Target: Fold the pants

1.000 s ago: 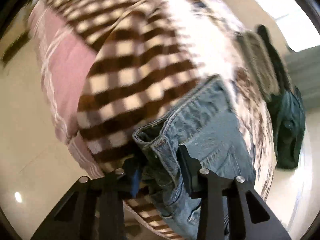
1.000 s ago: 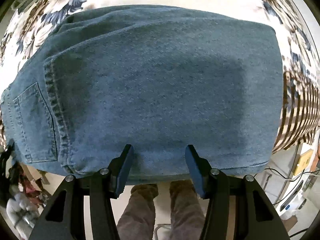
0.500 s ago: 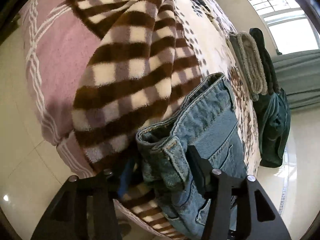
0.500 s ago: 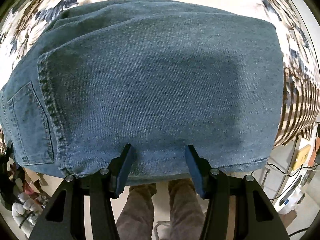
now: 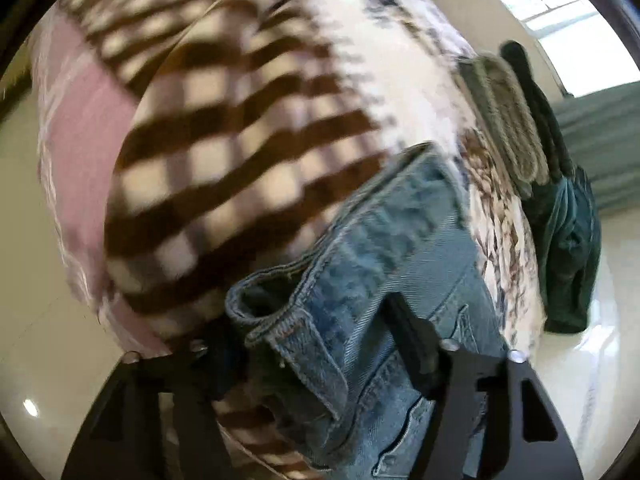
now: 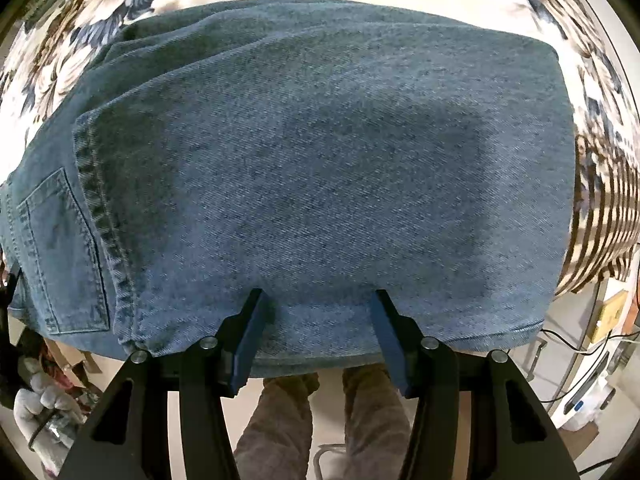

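Your left gripper (image 5: 320, 344) has its two black fingers set apart on either side of the thick waistband corner of the faded blue denim pants (image 5: 384, 264). The right finger (image 5: 412, 344) lies against the denim, while the left one is buried behind the cloth, so you cannot tell whether the jaws are clenched on it. That view is motion-blurred.

Your right gripper (image 6: 316, 334) is released: its blue-padded fingers (image 6: 250, 340) stand wide apart over the near edge of the folded pants (image 6: 320, 160), with the denim edge lying between them and neither pad visibly pressing it.

Taking the pants as your landmark, they lie as a folded rectangle on the flower-printed bedspread (image 6: 80, 20), which shows beyond them and to both sides. A stitched back pocket (image 6: 60, 264) sits at their left end in the right wrist view. No brand tag, label or writing can be read on the denim.

Beside the pants' waistband end lies a brown-and-cream checked fleece blanket (image 5: 224, 152), and past that a pink sheet with white stripes (image 5: 76, 168) drapes toward the pale tiled floor (image 5: 36, 352). Beyond the pants, well apart, a folded grey-green ribbed garment (image 5: 504, 116) rests on the bedspread with dark green clothing (image 5: 568, 248) hanging beside it.

Below the pants' near edge, your brown trouser legs (image 6: 316, 420) show between the right gripper's fingers.
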